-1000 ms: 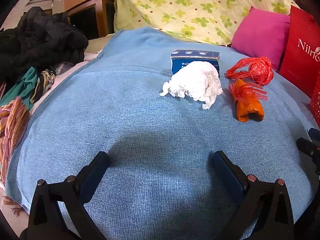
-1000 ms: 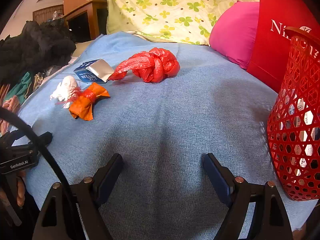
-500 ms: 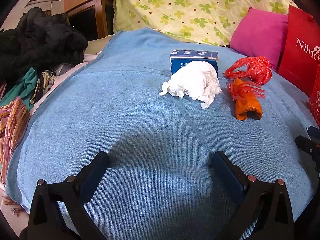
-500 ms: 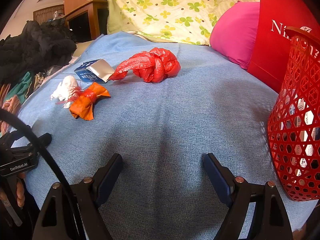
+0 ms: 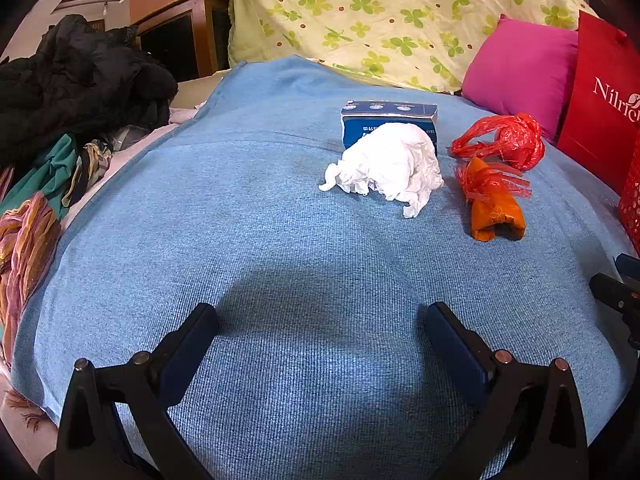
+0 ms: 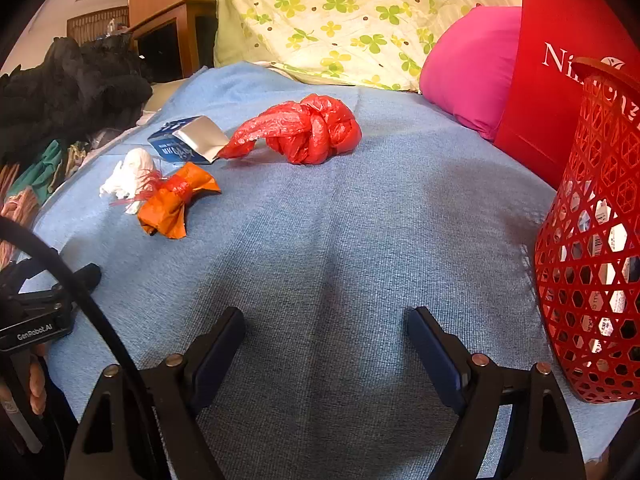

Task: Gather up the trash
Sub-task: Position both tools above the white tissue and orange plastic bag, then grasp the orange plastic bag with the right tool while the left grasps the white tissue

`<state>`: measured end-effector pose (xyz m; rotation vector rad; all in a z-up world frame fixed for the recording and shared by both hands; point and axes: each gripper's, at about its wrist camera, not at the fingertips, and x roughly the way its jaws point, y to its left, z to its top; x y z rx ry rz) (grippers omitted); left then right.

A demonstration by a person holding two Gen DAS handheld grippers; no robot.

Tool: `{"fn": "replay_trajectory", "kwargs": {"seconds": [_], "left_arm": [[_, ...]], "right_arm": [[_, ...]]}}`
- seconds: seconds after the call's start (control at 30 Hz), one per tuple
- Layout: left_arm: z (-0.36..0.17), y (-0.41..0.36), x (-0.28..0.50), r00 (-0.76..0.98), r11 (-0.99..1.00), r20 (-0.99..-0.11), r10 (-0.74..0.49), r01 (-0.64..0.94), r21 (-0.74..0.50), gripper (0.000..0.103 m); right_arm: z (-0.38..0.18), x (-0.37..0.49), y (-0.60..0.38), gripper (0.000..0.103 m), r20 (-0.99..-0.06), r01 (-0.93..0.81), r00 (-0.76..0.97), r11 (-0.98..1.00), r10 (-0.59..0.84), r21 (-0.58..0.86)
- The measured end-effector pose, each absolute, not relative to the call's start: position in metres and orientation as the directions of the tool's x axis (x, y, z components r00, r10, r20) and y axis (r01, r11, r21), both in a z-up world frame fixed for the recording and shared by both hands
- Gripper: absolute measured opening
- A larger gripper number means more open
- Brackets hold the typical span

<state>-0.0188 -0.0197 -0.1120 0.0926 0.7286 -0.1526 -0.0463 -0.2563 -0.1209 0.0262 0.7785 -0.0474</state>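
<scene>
On the blue blanket [image 5: 248, 240] lie a crumpled white tissue [image 5: 388, 166], a blue carton [image 5: 386, 118] behind it, a knotted red plastic bag [image 5: 506, 140] and an orange wrapper tied with red strips [image 5: 494, 206]. The right wrist view shows the same tissue [image 6: 130, 174], carton [image 6: 182, 142], red bag [image 6: 308, 130] and orange wrapper [image 6: 172, 206]. A red mesh basket [image 6: 592, 248] stands at the right with some packaging inside. My left gripper [image 5: 320, 324] is open and empty, short of the tissue. My right gripper [image 6: 326, 330] is open and empty over bare blanket.
A flowered yellow-green quilt [image 5: 384, 16] and a pink pillow [image 5: 524, 64] lie at the back. A red paper bag [image 6: 560, 56] stands behind the basket. Dark and coloured clothes [image 5: 68, 92] pile up at the left, beside a wooden cabinet [image 5: 176, 28].
The left wrist view has shifted very slightly, with the trash a little further left in frame. The right gripper has not visibly moved. Both stay open.
</scene>
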Motion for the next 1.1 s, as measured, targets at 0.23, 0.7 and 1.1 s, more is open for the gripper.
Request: {"fn": "replay_trajectory", "kwargs": {"seconds": [0.23, 0.7, 1.1], "left_arm": [[-0.112, -0.02, -0.019, 0.735, 0.985, -0.669, -0.107, 0.171, 0.031, 0.103], [-0.085, -0.011, -0.019, 0.747, 0.976, -0.645, -0.161, 0.219, 0.009, 0.103], [-0.07, 0.03, 0.014, 0.772, 0.987, -0.62, -0.141, 0.161, -0.023, 0.103]], "right_arm": [[-0.121, -0.046, -0.256, 0.087, -0.702, 0.052, 0.711, 0.999, -0.032, 0.007], [-0.113, -0.05, -0.256, 0.087, -0.72, 0.029, 0.694, 0.999, 0.005, 0.035], [-0.068, 0.022, -0.211, 0.086, -0.712, -0.1, 0.662, 0.969, 0.235, 0.227]]}}
